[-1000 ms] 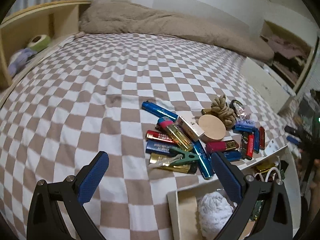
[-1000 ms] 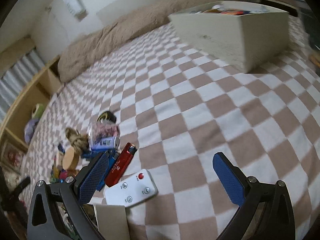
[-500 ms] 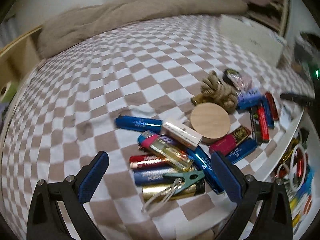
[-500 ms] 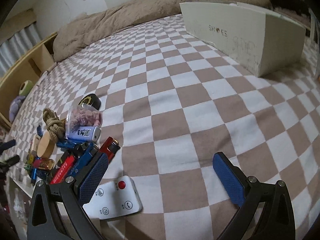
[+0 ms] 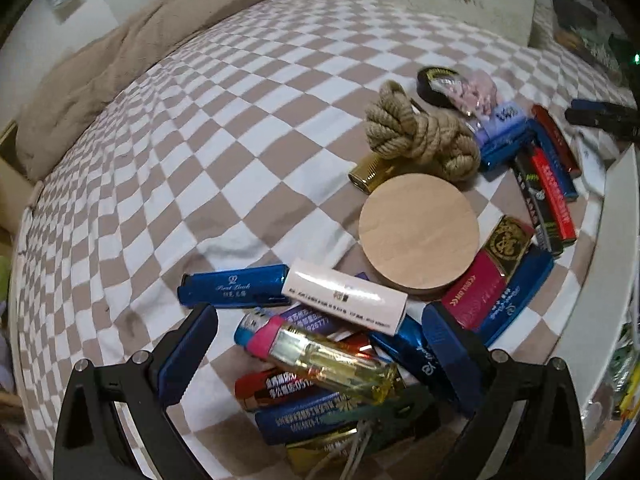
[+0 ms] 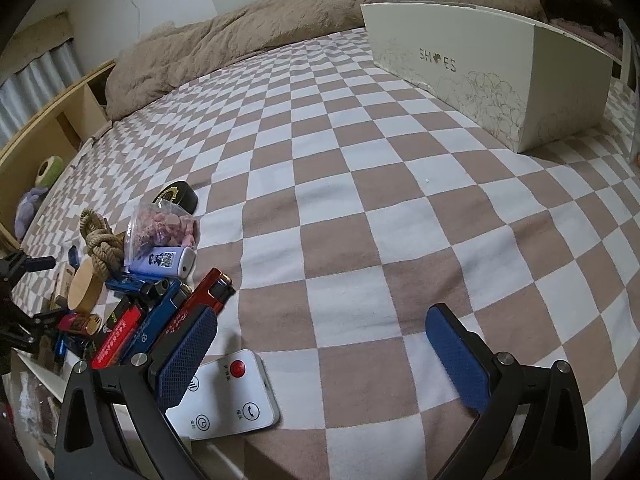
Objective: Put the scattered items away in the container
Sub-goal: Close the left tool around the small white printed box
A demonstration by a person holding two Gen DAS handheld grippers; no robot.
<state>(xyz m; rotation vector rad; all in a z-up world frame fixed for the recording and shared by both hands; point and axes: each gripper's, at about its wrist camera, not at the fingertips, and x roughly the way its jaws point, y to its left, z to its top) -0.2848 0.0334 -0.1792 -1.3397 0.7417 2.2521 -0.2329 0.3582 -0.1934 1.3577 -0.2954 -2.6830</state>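
A heap of lighters lies on the checked bedspread. My left gripper (image 5: 320, 344) hangs open right over it, its fingers either side of a clear yellow lighter with a pink cap (image 5: 328, 358). Just beyond lie a white box (image 5: 344, 300), a blue lighter (image 5: 236, 290), a round wooden lid (image 5: 418, 232) and a rope knot (image 5: 420, 132). The container's white rim (image 5: 612, 280) runs along the right. My right gripper (image 6: 320, 356) stands open above the bedspread; a white remote (image 6: 228, 396) lies by its left finger, a red lighter (image 6: 200, 300) just past it.
A white shoe box (image 6: 500, 76) stands at the far right of the bed. A brown blanket (image 6: 248, 40) is bunched along the far side. A bag of pink bits (image 6: 164, 228), a black round tin (image 6: 178, 196) and wooden shelves (image 6: 52, 128) lie left.
My left gripper has dropped and moved forward over the lighter heap, which now fills the lower view. The right gripper has turned a little right and steadied; both stay open.
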